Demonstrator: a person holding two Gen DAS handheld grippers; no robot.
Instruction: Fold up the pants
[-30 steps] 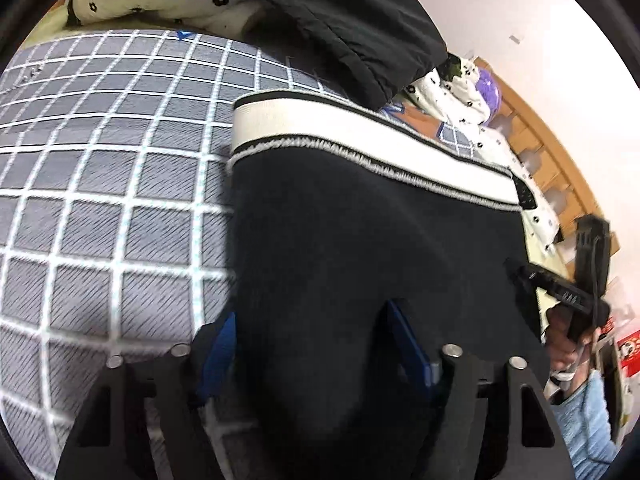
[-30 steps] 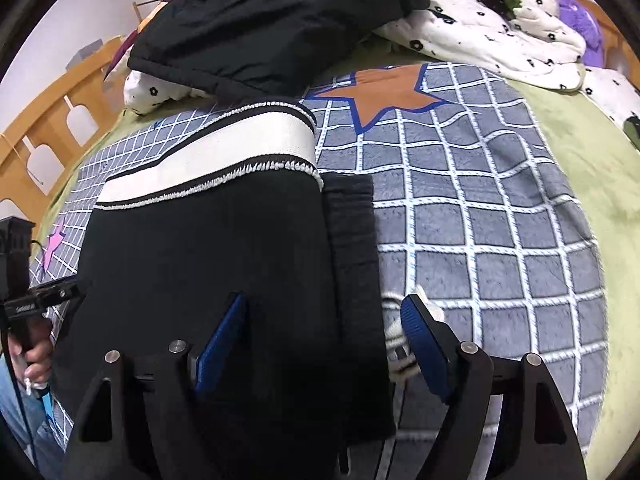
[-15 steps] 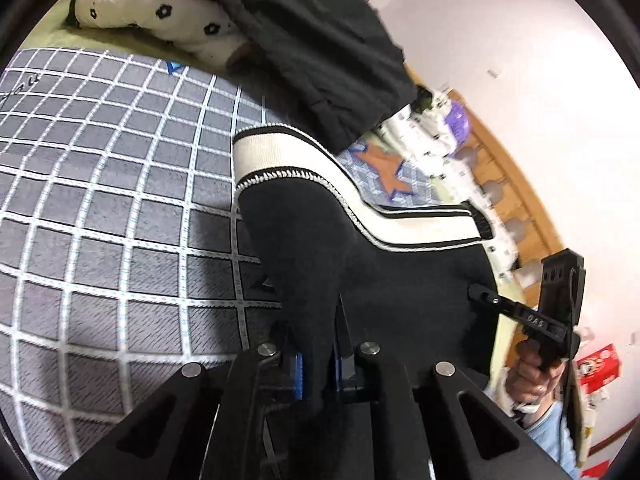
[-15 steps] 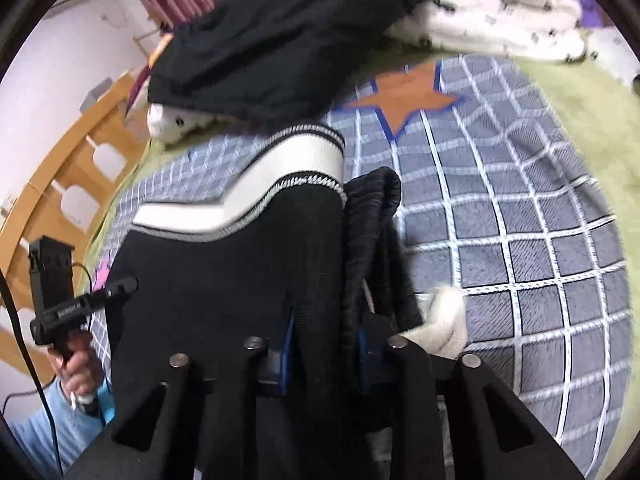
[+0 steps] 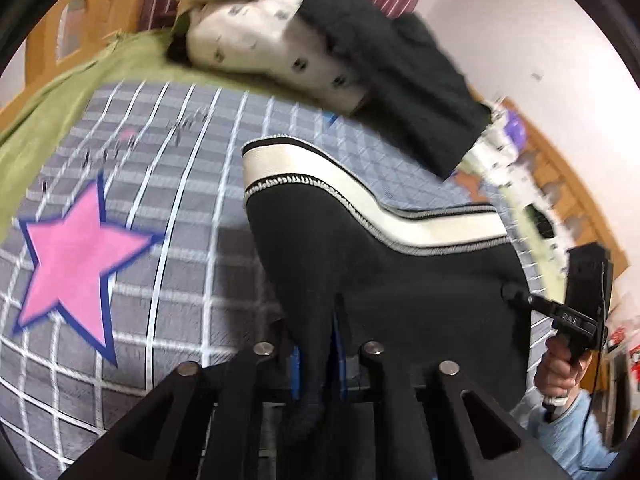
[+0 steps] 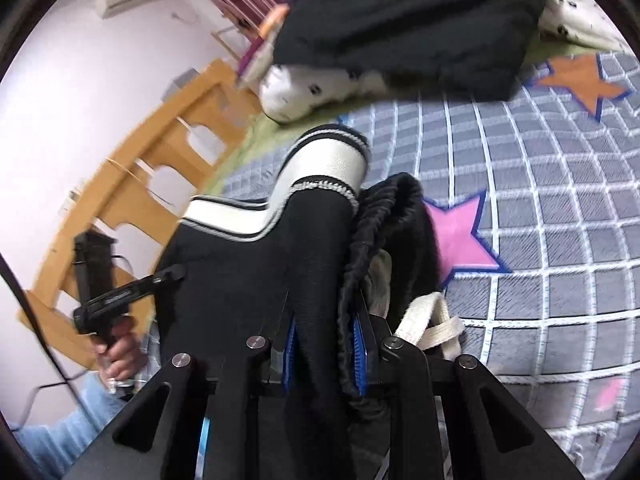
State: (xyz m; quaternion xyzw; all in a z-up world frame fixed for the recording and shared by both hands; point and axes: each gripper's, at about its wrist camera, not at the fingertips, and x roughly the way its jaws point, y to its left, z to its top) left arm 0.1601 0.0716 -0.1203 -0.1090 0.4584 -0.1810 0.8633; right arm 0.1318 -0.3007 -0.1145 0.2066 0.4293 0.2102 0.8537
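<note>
My left gripper (image 5: 316, 356) and right gripper (image 6: 324, 344) each clamp the black pants (image 5: 360, 264), lifted over the grid blanket (image 5: 192, 216). A dark garment heap (image 5: 400, 80) lies at 12 o'clock; the wooden rail (image 6: 160, 160) borders 10 o'clock.

Bare checked blanket (image 5: 176, 264) lies open left of the pants (image 5: 380, 280); a heaped dark garment (image 5: 400, 80) and spotted bedding (image 5: 272, 48) block the far side.
</note>
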